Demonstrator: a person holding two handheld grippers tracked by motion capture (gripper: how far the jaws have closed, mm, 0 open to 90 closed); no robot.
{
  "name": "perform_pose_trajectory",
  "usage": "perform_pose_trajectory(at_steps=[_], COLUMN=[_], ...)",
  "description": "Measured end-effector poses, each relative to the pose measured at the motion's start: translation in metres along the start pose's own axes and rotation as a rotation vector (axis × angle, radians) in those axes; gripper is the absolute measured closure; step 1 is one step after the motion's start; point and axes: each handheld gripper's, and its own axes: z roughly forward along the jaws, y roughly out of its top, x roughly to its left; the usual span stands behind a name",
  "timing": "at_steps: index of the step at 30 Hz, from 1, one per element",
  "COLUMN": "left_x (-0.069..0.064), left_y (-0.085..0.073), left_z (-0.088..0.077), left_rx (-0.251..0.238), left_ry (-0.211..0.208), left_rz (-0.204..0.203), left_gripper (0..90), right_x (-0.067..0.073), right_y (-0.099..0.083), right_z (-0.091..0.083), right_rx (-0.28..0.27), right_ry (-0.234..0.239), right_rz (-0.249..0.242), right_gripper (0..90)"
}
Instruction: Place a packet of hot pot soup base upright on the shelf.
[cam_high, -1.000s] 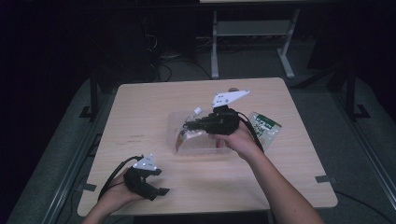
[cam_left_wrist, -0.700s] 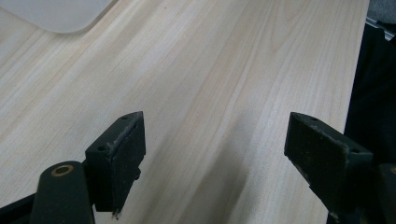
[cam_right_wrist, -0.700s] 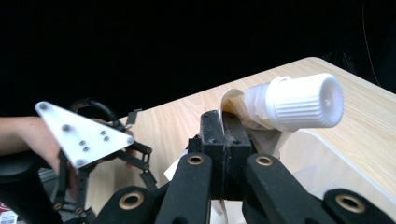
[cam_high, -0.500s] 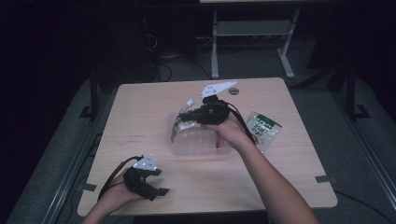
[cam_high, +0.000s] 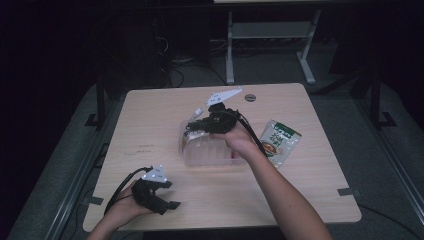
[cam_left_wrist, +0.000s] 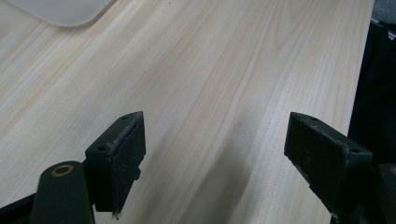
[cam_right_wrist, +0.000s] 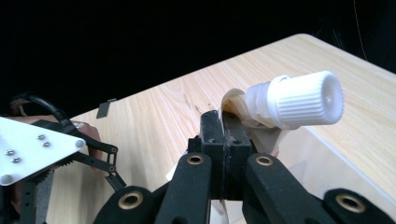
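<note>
the right gripper pinches a spouted pouch below its white screw cap, and over the last second has drifted left above the clear plastic bin, likely to drop it in. the left gripper, jaws spread, rests on the table.

A pale spouted pouch with white screw cap hangs above the clear bin.

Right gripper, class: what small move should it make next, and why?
Probably lower the spouted pouch into the clear bin and open. The right gripper is shut on the pouch just above the bin, while the left gripper rests open, apart.
</note>
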Motion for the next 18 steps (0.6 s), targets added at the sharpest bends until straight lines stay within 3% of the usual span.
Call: perform_pose_trajectory(at_steps=[7,18], left_x=[0.000,0.000], left_y=[0.000,-0.001], left_z=[0.001,0.000], left_rx=[0.010,0.016], left_ry=[-0.005,-0.007], left_rz=[-0.001,0.002], left_gripper=[20.3,20.4], right_x=[-0.002,-0.006], right_y=[-0.004,-0.012], right_z=[0.009,0.022], right_rx=[0.041,0.059], right_ry=[-0.025,-0.025], right_rz=[0.001,0.027], right_gripper=[89.8,89.6])
